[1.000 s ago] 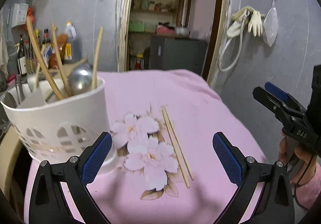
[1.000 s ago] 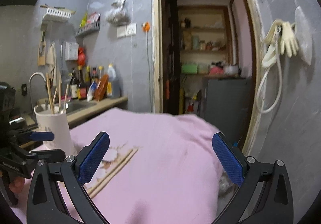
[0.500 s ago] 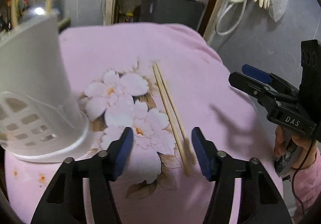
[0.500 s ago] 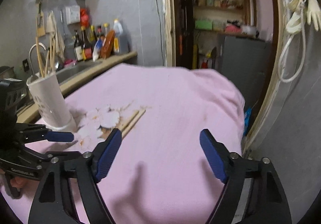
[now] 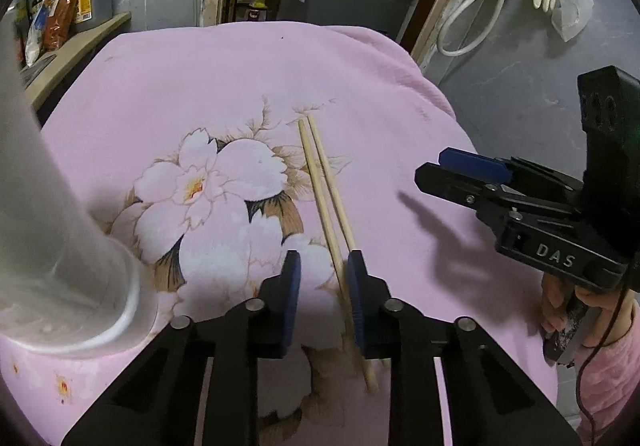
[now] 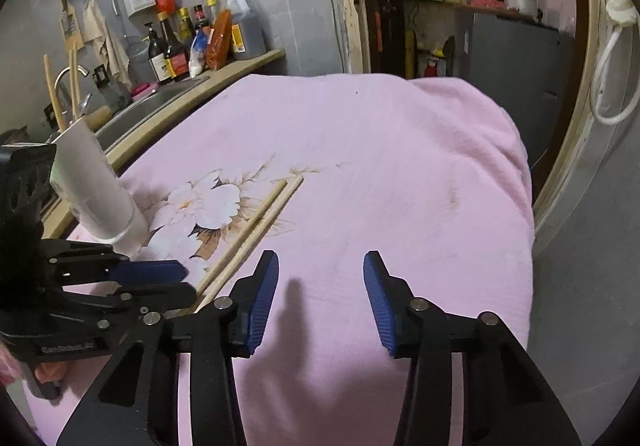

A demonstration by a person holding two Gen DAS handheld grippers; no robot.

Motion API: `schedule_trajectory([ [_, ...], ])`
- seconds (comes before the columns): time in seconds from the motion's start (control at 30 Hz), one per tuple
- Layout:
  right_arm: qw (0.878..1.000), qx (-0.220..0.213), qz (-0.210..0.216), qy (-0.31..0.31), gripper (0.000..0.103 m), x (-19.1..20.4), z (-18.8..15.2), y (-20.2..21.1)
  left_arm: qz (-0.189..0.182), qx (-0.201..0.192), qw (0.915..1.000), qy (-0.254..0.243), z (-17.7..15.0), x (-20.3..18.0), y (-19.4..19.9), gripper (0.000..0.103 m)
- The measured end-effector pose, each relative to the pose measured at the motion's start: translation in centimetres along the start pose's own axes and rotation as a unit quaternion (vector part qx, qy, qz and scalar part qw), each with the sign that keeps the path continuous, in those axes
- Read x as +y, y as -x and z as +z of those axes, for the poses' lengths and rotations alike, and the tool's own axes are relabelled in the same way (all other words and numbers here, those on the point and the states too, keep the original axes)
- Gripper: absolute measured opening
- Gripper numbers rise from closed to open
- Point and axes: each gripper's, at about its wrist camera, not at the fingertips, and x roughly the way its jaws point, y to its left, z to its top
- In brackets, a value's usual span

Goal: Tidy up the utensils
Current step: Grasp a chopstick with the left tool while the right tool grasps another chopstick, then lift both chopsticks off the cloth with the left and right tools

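Partly hidden chopsticks [image 5: 326, 182] sit between left gripper's [image 5: 320, 278] unclosed jaws; right gripper [image 6: 320, 298] gapes empty.

Left gripper [image 5: 323, 286]: low, jaws narrowed, part open. Right gripper [image 6: 320, 300]: hovering alongside, jaws wide apart.

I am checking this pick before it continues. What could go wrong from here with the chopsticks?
1. The left gripper has its jaws narrowed around the near end of the chopsticks. Only one stick seems clearly between them, so the other may stay behind.
2. Gripped so near the end, the sticks may tilt or slip when lifted.
3. The jaws might pinch the pink cloth too.
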Motion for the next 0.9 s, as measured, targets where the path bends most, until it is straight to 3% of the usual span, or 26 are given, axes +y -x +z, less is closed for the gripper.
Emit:
schedule_trajectory([
  [0.17, 1.0, 0.011, 0.01, -0.016, 0.038, -0.5, 0.3, -0.6, 0.005, 0.011, 0.9999, 0.008, 0.7, 0.1, -1.1, 0.015],
  [0.33, 0.998, 0.029, 0.031, -0.036, 0.034, -0.7, 1.3, -2.0, 0.006, 0.01, 0.9995, 0.03, 0.7, 0.7, -1.1, 0.004],
  [0.7, 0.993, 0.062, 0.083, -0.06, 0.029, 0.7, 2.8, -5.3, 0.044, -0.01, 0.9975, 0.054, -1.8, 1.1, 2.0, 0.003],
  [0.9, 0.993, 0.081, 0.069, -0.048, 0.023, 2.4, 3.0, -6.0, 0.049, -0.011, 0.9963, 0.069, -3.3, 2.1, 3.5, 0.003],
])
